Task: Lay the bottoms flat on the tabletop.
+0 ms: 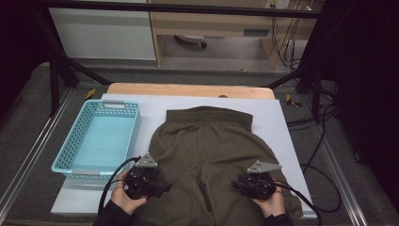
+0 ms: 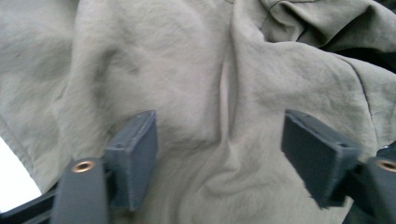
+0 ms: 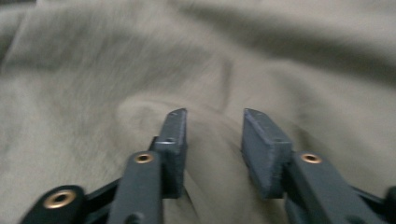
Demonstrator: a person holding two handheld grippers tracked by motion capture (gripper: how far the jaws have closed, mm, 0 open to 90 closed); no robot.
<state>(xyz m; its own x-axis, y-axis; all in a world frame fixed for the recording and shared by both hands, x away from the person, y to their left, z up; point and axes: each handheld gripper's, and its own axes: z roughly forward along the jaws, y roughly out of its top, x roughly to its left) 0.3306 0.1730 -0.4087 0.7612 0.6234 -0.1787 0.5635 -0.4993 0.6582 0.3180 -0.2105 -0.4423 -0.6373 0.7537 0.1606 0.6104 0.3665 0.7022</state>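
A pair of olive-green shorts (image 1: 207,141) lies spread on the white sheet (image 1: 277,127), waistband at the far side. At the near left of the shorts, my left gripper (image 1: 160,187) is held in a hand. In the left gripper view it (image 2: 219,154) stands open, jaws wide apart over creased cloth (image 2: 187,70). My right gripper (image 1: 239,181) rests on the near right leg of the shorts. In the right gripper view it (image 3: 212,149) has its jaws a narrow gap apart, low over the blurred cloth (image 3: 233,56), with fabric between them and no visible pinch.
A light blue perforated basket (image 1: 96,106) stands to the left of the shorts on the sheet. A wooden table edge (image 1: 188,89) shows beyond the sheet. Black cables (image 1: 324,188) trail off the right side. White sheet peeks past the cloth's hem (image 2: 14,186).
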